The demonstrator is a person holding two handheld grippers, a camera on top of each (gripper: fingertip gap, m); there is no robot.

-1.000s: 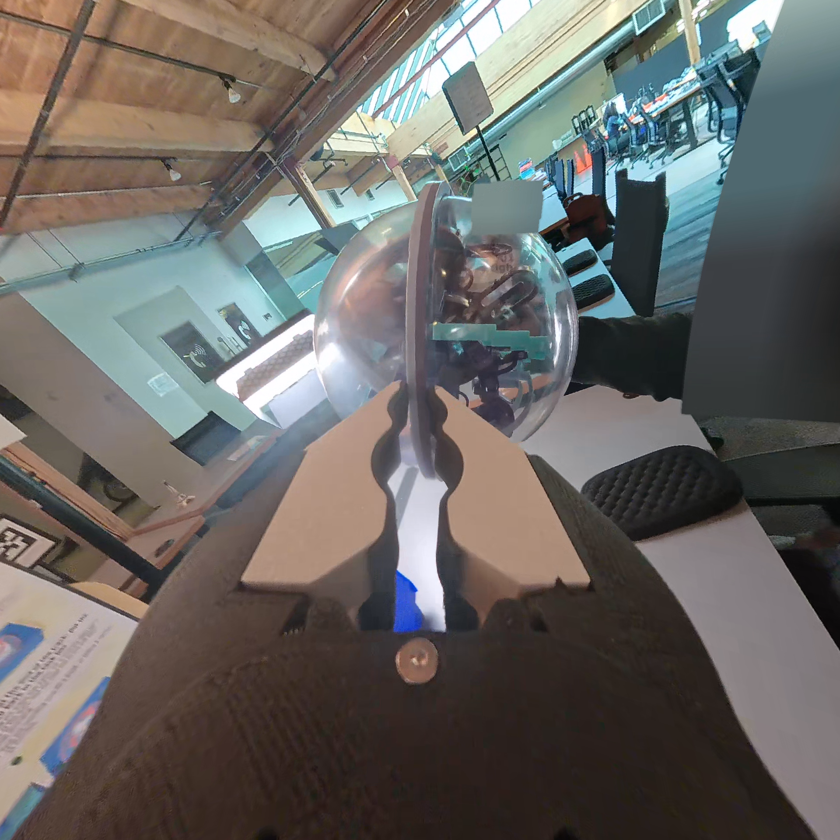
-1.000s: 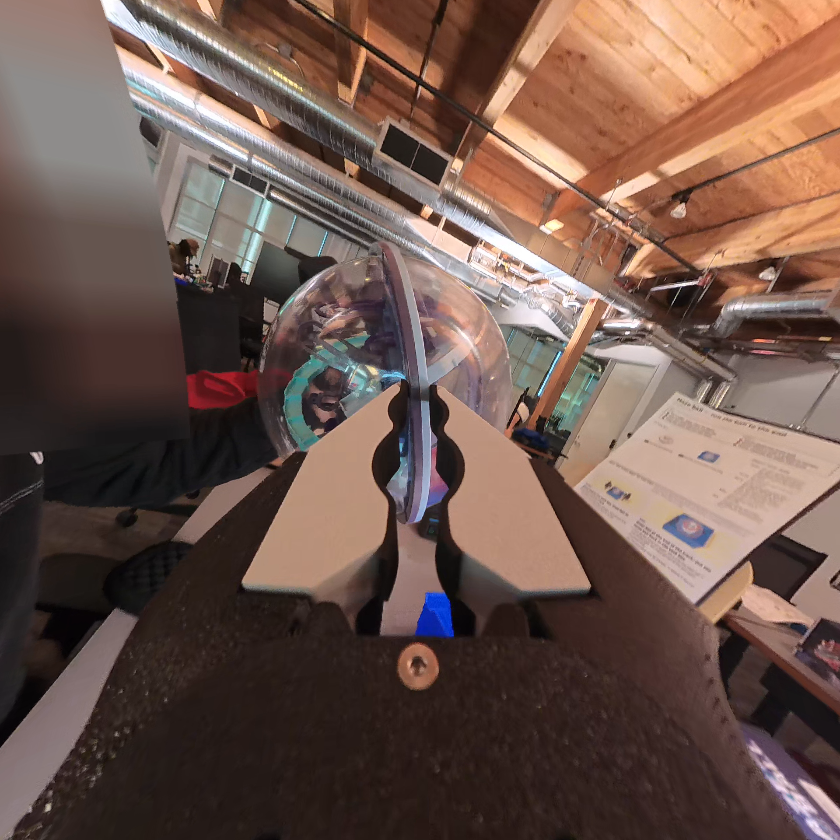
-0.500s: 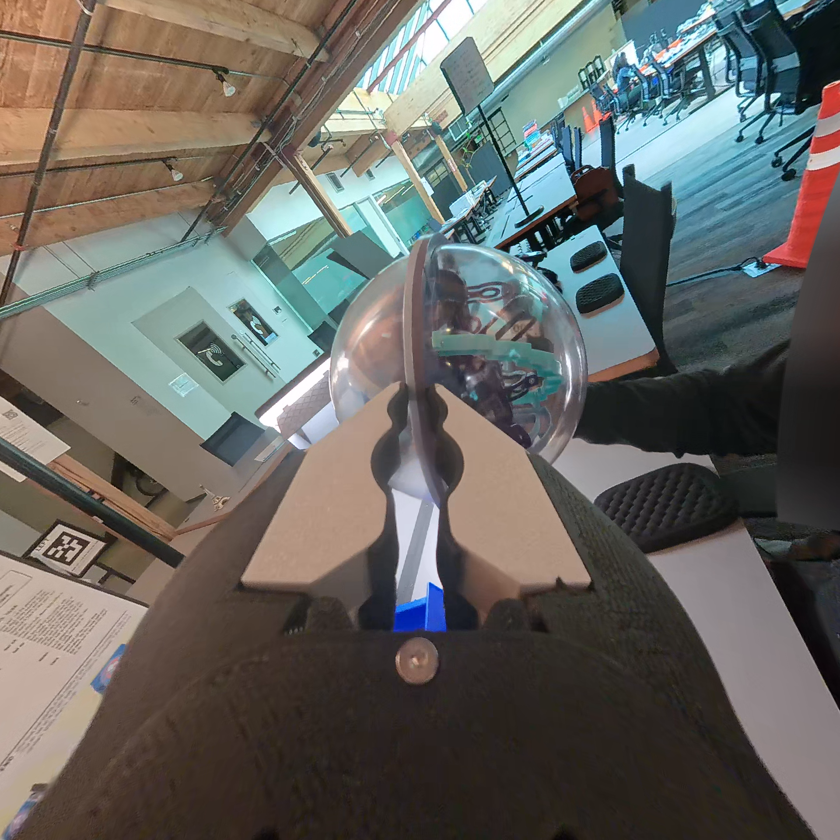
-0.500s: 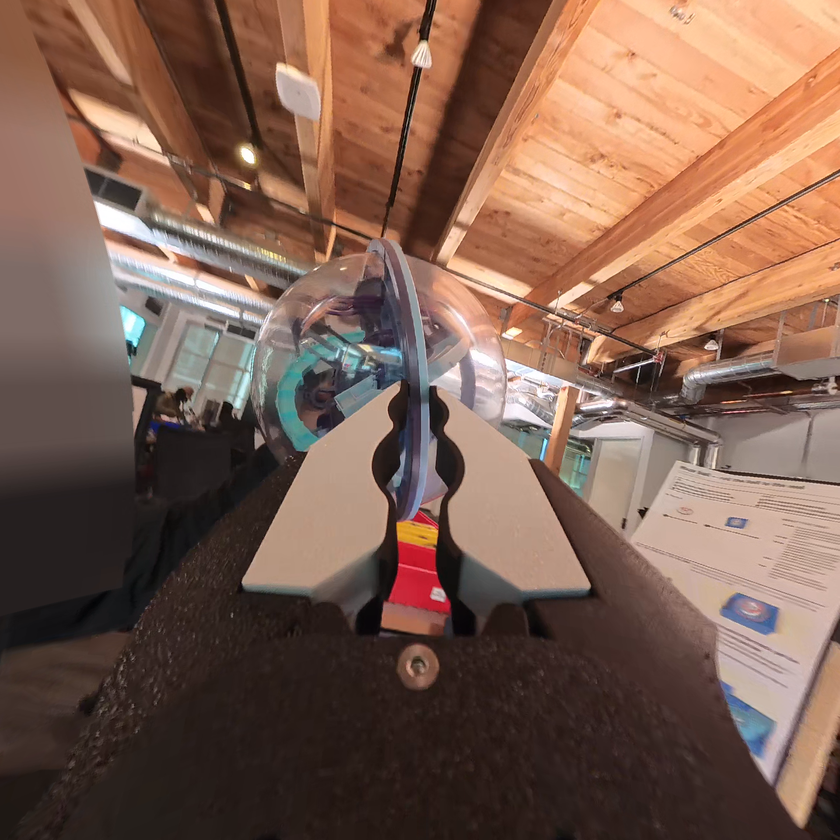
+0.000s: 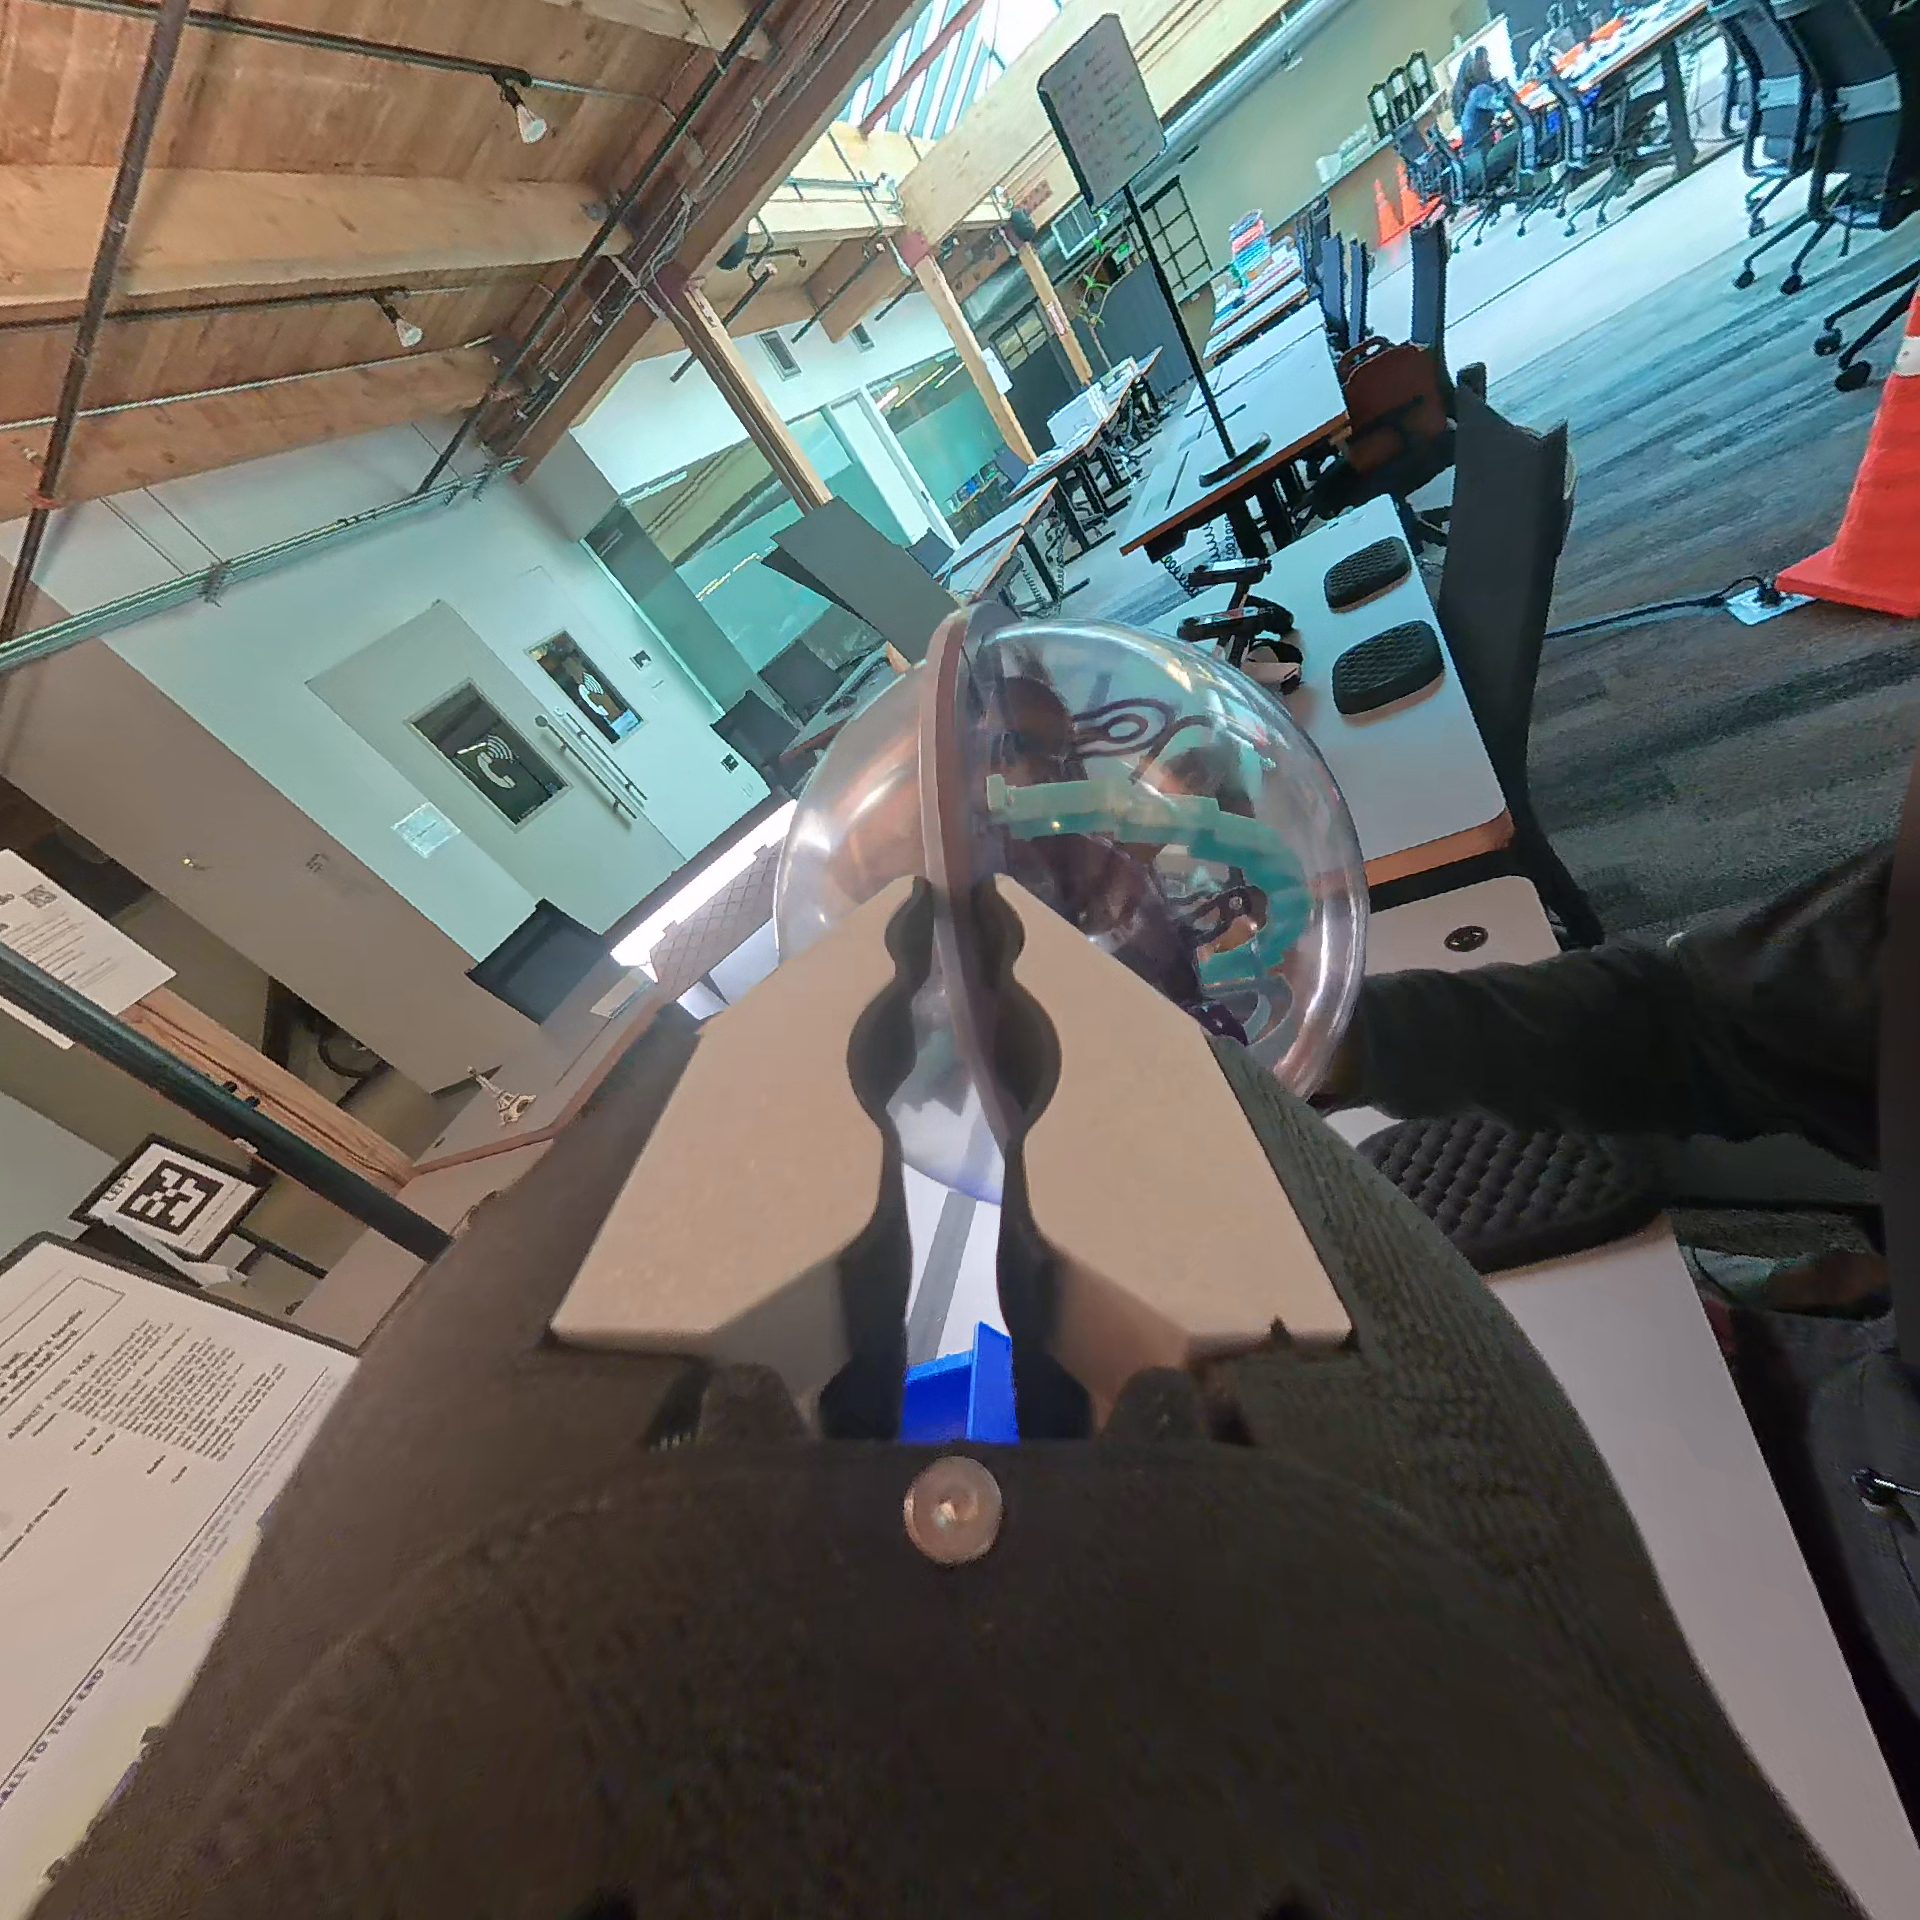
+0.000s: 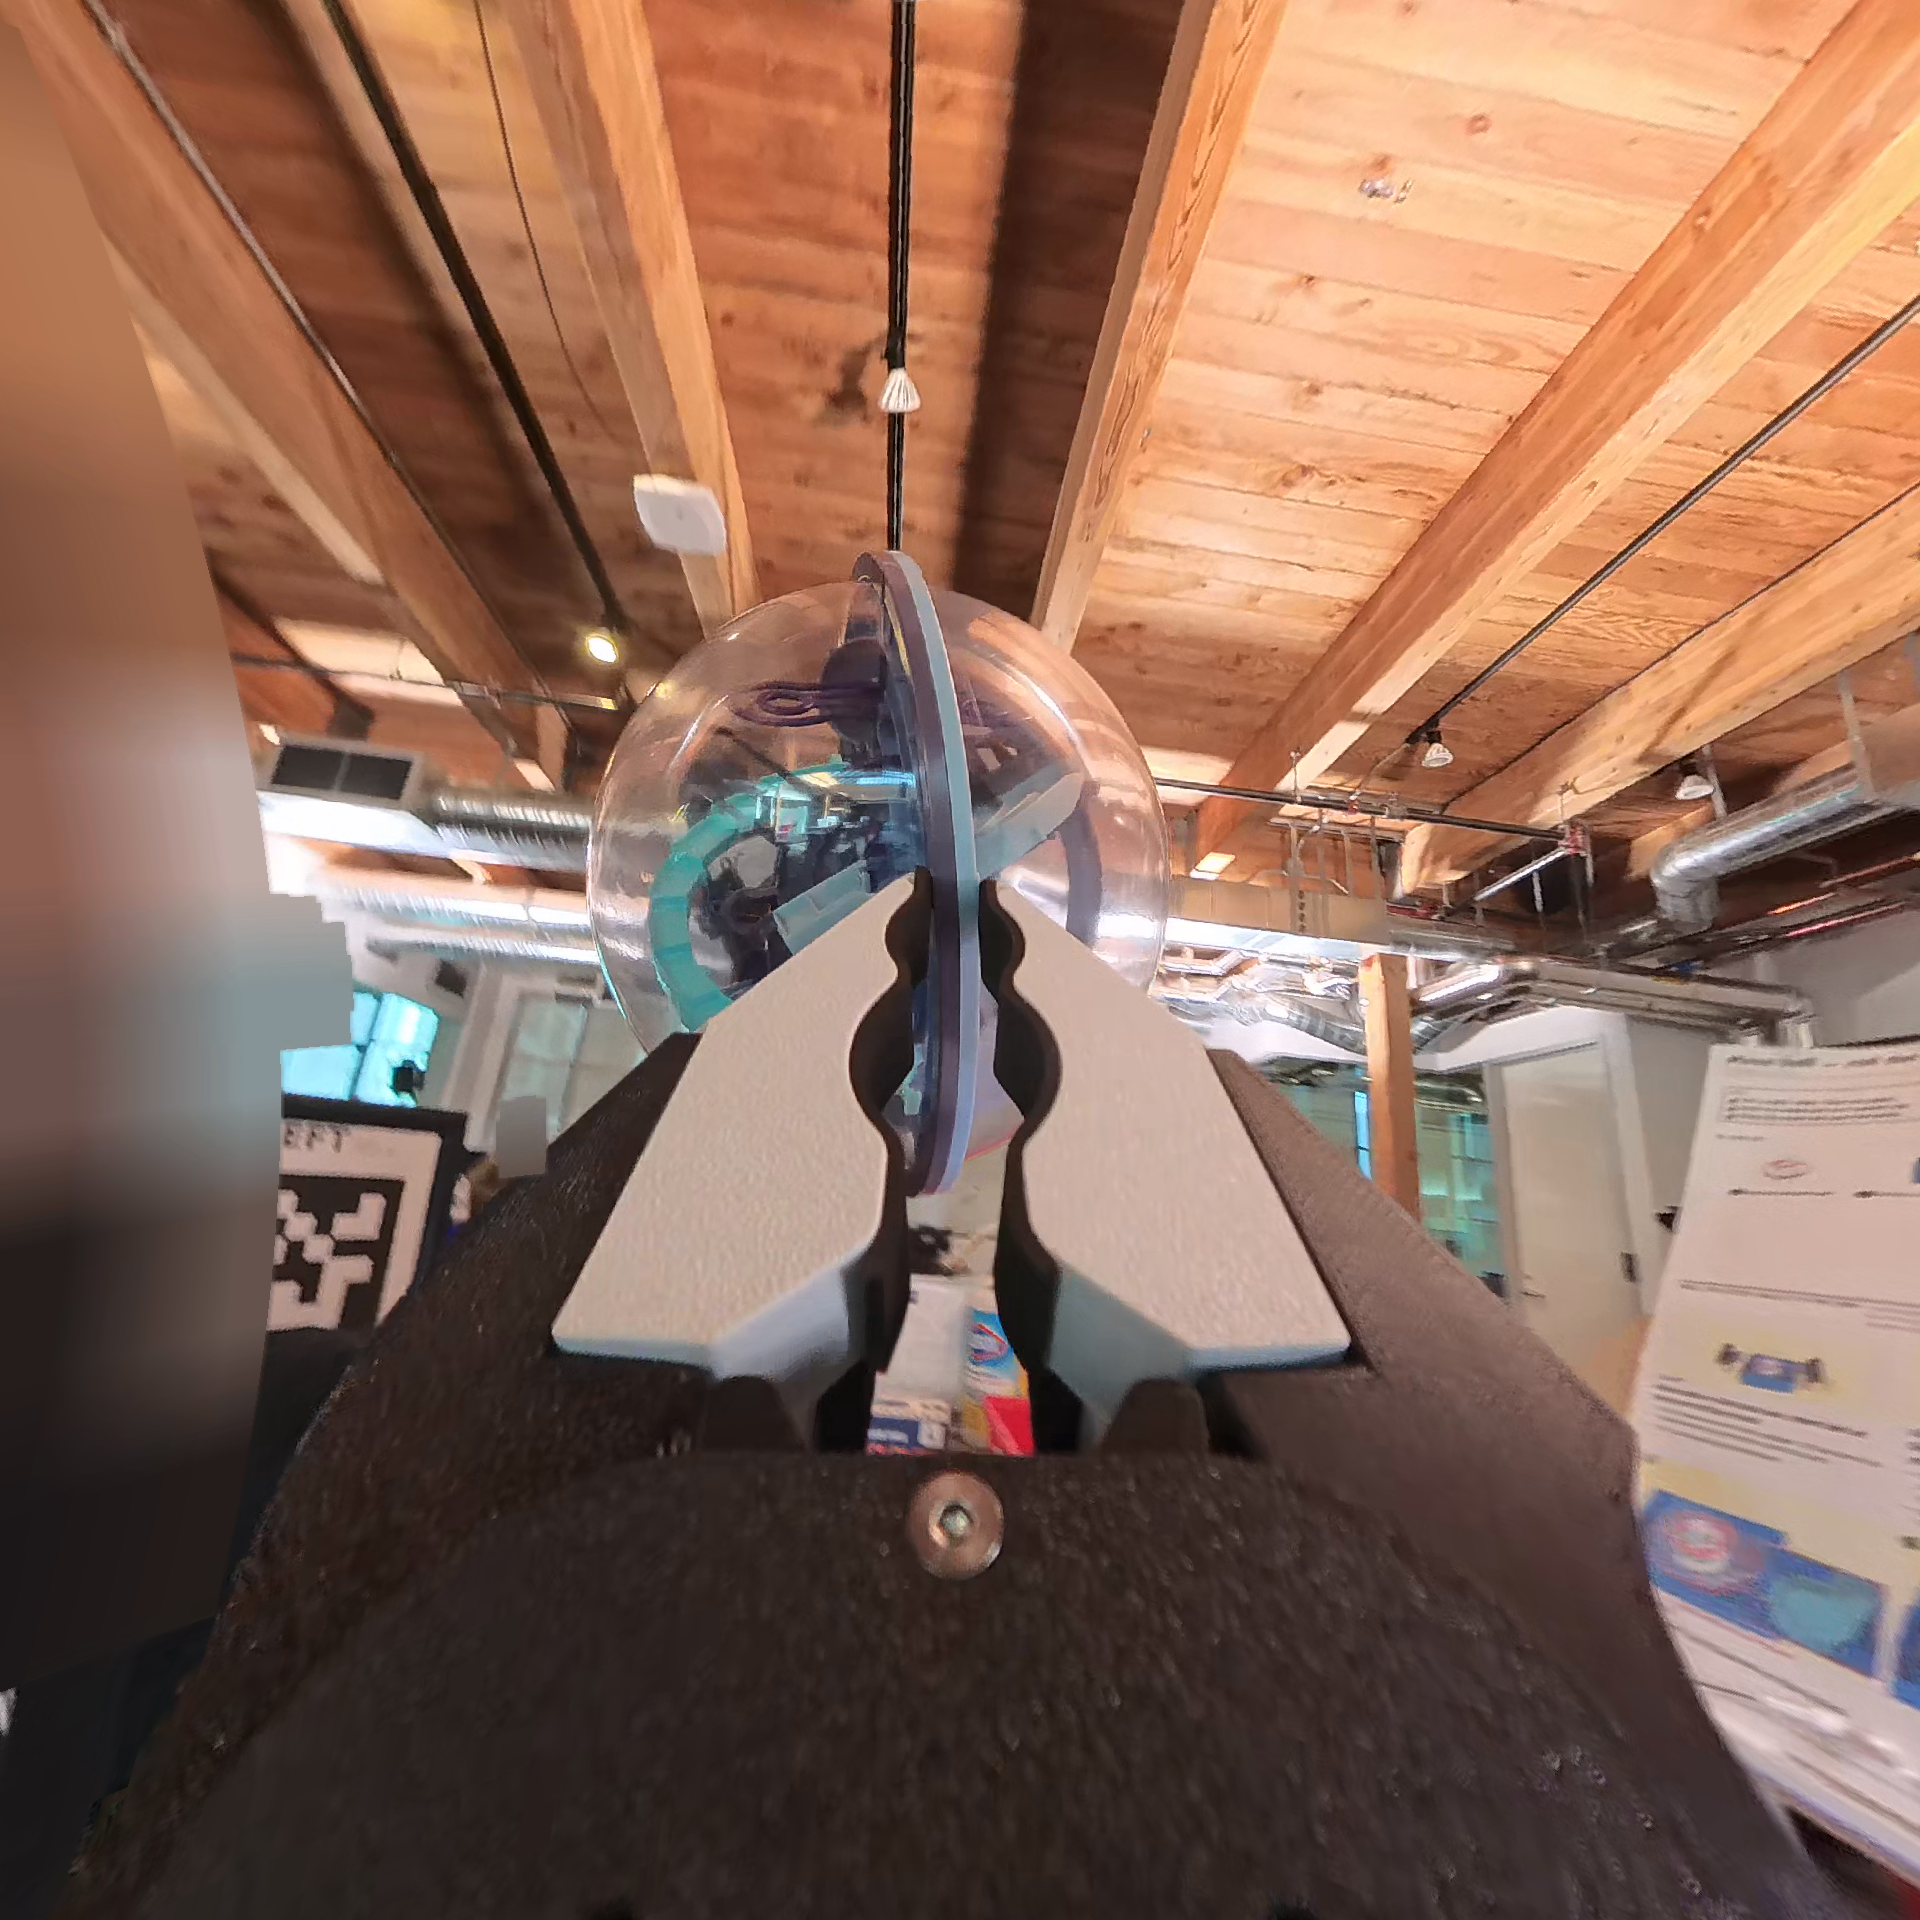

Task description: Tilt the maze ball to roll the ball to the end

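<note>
Two views, different backdrops. Left wrist: saw office floor, white tables (image 5: 1392, 748), orange cone (image 5: 1870, 499), dark sleeve (image 5: 1621, 1039) reaching to far side of maze ball (image 5: 1143, 831), blue block (image 5: 961, 1392) low between fingers. Right wrist: pointed up at wooden ceiling (image 6: 1351, 364) and ducts, printed sheet (image 6: 1787, 1351) at right, marker tag (image 6: 332, 1226) at left. Left gripper (image 5: 954, 894) clamped narrow on ball's flat rim ring, pads pressed both sides, sphere bulging beyond tips. Right gripper (image 6: 951, 894) same: pinched rim of maze ball (image 6: 790, 831), ring edge-on in slot, ball held aloft. Inner ball not made out.
</note>
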